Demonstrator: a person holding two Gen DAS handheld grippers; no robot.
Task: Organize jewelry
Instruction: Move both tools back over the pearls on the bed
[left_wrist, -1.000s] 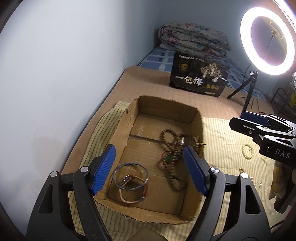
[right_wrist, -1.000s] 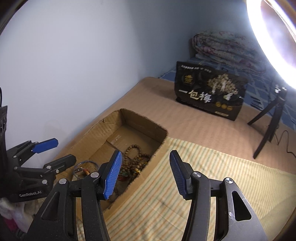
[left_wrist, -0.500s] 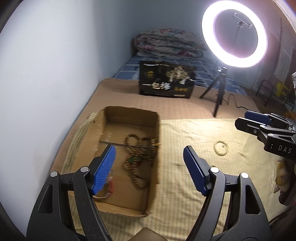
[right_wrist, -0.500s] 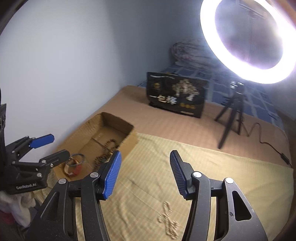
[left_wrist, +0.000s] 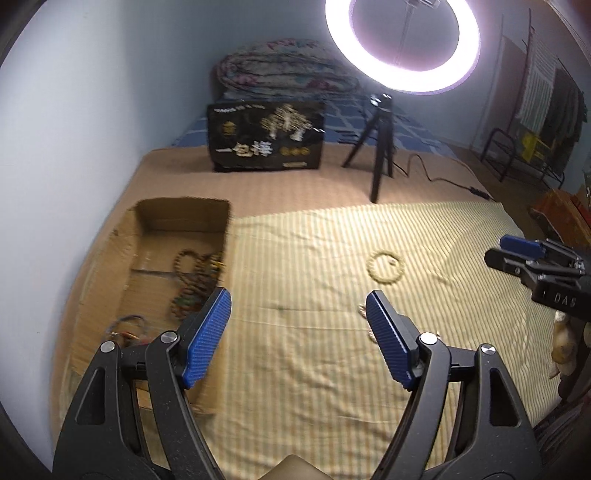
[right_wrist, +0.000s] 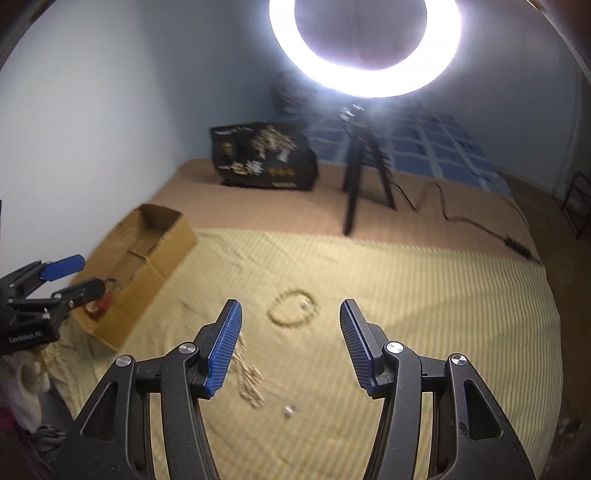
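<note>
Your left gripper (left_wrist: 298, 321) points down over the striped, ribbed cloth (left_wrist: 314, 350), jaws released and empty. Your right gripper (right_wrist: 291, 334) tilts the same way, jaws apart, nothing between them. A pale beaded bracelet (right_wrist: 292, 312), ring-shaped, lies on the cloth just beyond the right jaws. A loose beaded strand (right_wrist: 249, 380) lies beside the right gripper's left pad. The corrugated cardboard box (left_wrist: 122, 266) holds brown wooden bead strings (left_wrist: 195, 273).
</note>
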